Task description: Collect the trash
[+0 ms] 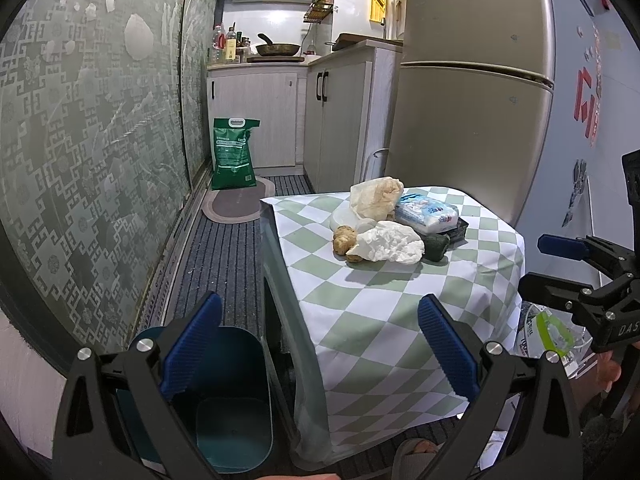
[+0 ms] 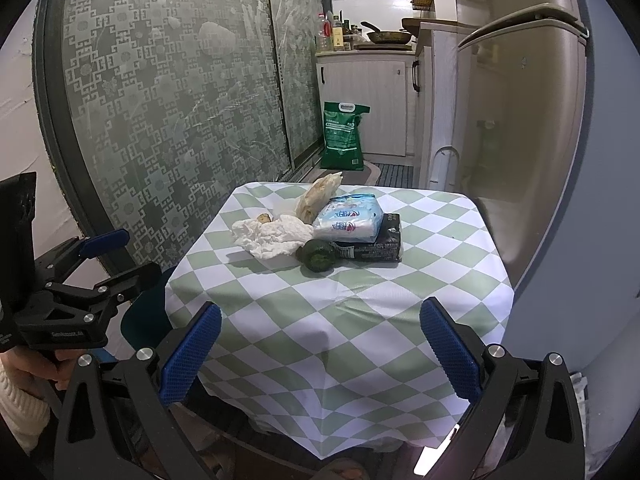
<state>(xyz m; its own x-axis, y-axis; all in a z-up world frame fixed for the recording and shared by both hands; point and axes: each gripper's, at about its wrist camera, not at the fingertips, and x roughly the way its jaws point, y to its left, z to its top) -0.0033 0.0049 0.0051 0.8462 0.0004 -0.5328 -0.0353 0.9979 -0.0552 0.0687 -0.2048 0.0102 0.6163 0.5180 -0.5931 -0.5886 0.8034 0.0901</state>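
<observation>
On the green-and-white checked table lies a crumpled white tissue. Around it are brown ginger-like lumps, a crinkled beige bag and a dark green item. A blue-and-white tissue pack rests on a black packet. A teal bin stands on the floor left of the table. My left gripper hangs open over the table's near-left edge. My right gripper is open before the near edge. Both hold nothing.
A tall fridge stands right behind the table, and a patterned glass sliding door runs along the left. A green sack and a floor mat lie in the aisle toward the kitchen cabinets. A sandalled foot shows below.
</observation>
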